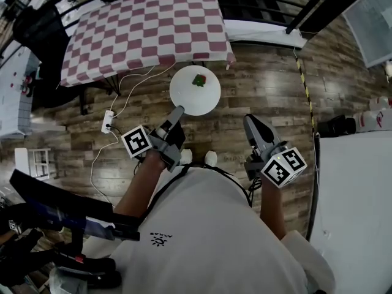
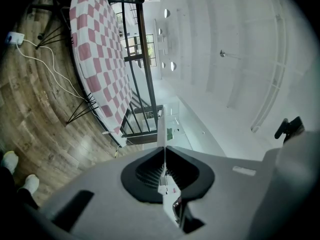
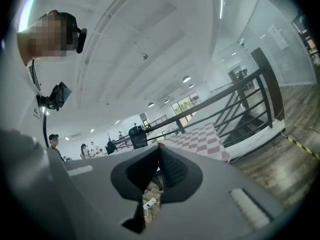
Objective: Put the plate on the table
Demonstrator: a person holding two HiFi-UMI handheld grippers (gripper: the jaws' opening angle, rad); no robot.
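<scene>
While left gripper [image 1: 177,111] pinches its rim, round white plate [image 1: 185,97], green morsel [image 1: 199,80]

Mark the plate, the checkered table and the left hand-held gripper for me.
plate [image 1: 185,98]: head view, bare white surface.
checkered table [image 1: 147,29]: head view, middle of its top.
left hand-held gripper [image 1: 178,111]: head view, tips clamped on the plate's rim.

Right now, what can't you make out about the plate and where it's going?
- Head view: the small green and red item on the plate is too small to name.
- Left gripper view: the plate sits edge-on between the left gripper's fingers, so its top is hidden.
- Right gripper view: no plate in sight; the right gripper's own body hides all but a corner of the checkered table.
</scene>
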